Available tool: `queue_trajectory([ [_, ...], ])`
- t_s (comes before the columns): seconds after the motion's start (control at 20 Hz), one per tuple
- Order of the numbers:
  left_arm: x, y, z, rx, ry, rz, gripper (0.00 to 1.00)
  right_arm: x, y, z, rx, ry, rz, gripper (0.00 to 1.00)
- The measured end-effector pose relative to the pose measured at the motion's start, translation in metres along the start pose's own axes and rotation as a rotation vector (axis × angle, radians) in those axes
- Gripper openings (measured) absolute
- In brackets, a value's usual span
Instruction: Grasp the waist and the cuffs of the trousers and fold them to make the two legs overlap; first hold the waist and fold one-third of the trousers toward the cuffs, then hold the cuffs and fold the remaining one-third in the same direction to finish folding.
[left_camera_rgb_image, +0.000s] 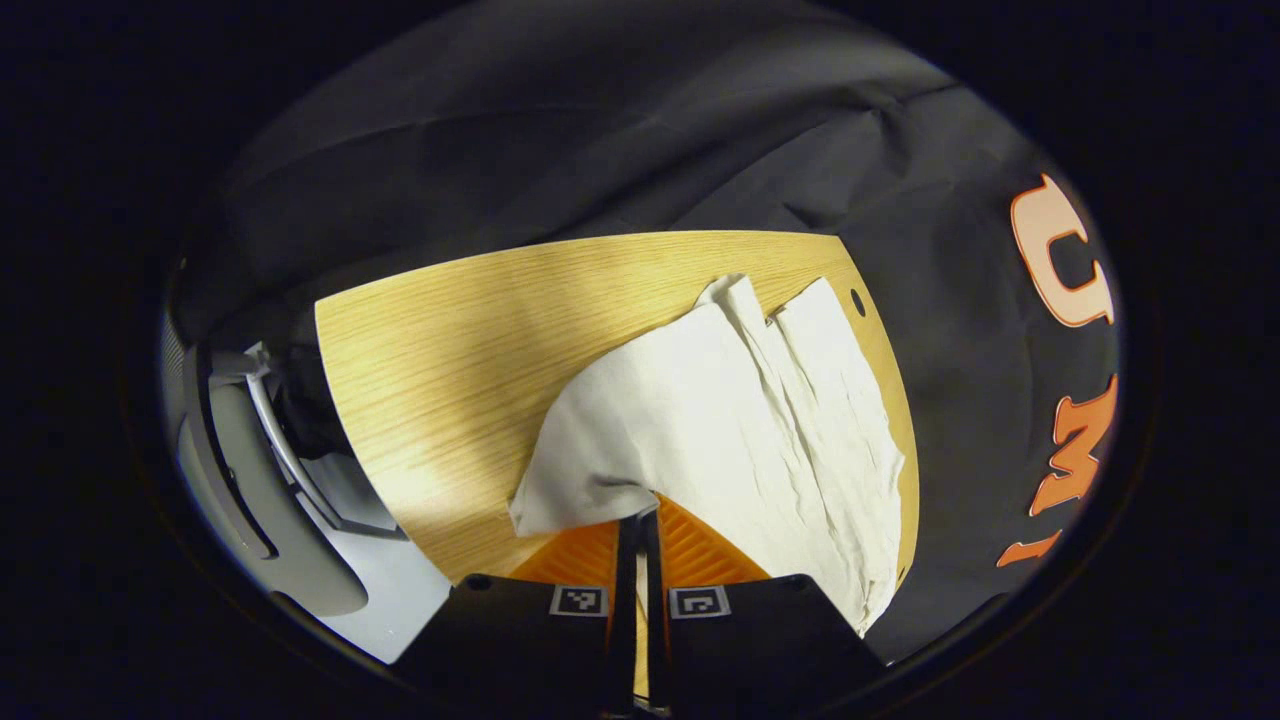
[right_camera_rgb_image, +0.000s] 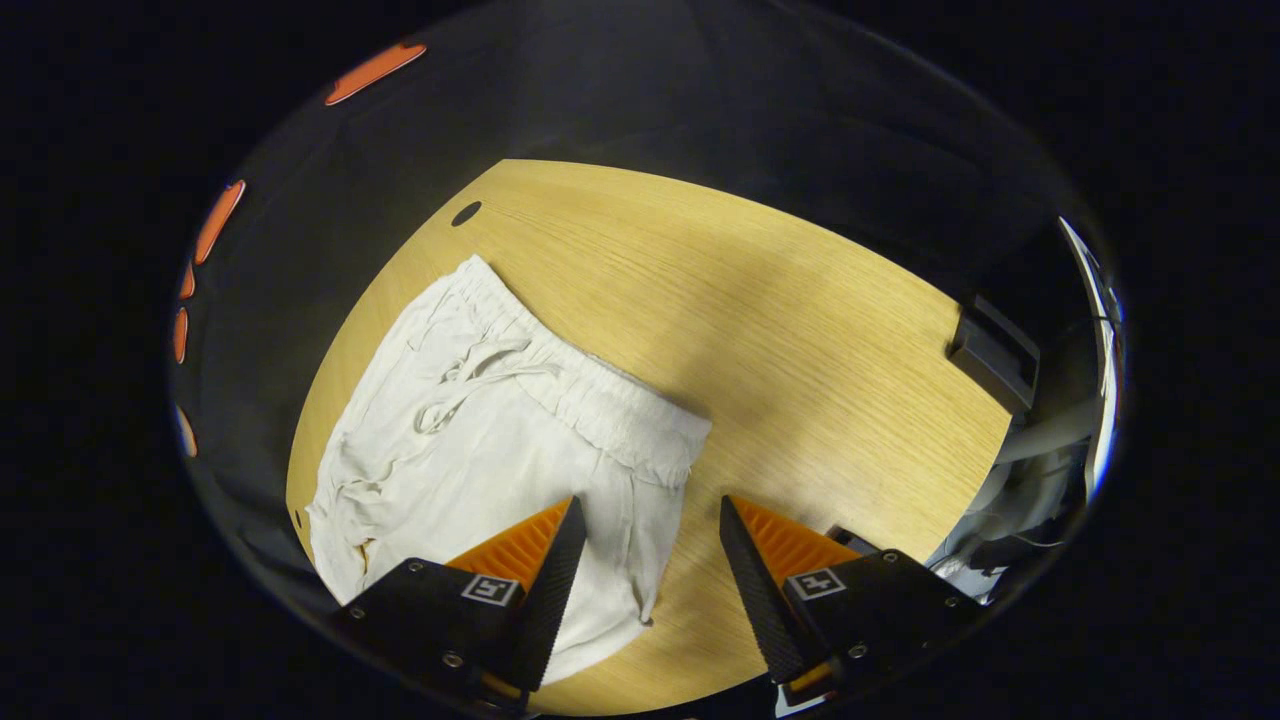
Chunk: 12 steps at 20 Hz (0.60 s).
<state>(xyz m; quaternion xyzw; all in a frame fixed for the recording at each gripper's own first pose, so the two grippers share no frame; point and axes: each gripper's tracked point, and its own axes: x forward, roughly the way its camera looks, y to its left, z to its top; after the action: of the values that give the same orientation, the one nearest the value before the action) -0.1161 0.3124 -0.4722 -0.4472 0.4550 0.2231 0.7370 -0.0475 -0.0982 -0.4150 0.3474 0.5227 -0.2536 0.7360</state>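
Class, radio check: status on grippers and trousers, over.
Left gripper shut on trouser cuff end. Right gripper open above waist side. Trousers flat on table. Nothing in the way.

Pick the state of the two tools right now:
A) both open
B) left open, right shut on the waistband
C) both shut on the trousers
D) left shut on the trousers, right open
D. The left tool has its fingers closed together on a fold of the white trousers, while the right tool hangs spread open above the fabric below the elastic waistband.
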Motion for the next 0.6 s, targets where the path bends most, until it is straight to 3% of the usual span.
queue_trajectory([
  [0.05,-0.005,0.0,0.003,0.0,-0.008,0.009,0.09,0.003,-0.001,0.005,0.017,-0.014,-0.012,0.8],
  [0.1,-0.008,-0.004,0.004,0.001,-0.011,0.001,0.05,0.006,-0.002,0.006,0.039,-0.021,-0.027,0.71],
  [0.25,-0.017,-0.014,0.013,-0.01,-0.028,-0.027,0.05,0.01,-0.003,0.013,0.135,-0.019,-0.02,0.39],
  [0.3,-0.021,-0.018,0.017,-0.011,-0.036,-0.041,0.05,0.009,-0.002,0.013,0.171,-0.009,-0.002,0.19],
  [0.45,-0.033,-0.039,0.029,0.01,-0.059,-0.082,0.05,0.001,0.001,0.02,0.275,-0.011,0.037,0.08],
  [0.6,-0.04,-0.065,0.045,0.037,-0.072,-0.118,0.05,-0.013,0.014,0.032,0.274,-0.036,0.084,0.04],
])
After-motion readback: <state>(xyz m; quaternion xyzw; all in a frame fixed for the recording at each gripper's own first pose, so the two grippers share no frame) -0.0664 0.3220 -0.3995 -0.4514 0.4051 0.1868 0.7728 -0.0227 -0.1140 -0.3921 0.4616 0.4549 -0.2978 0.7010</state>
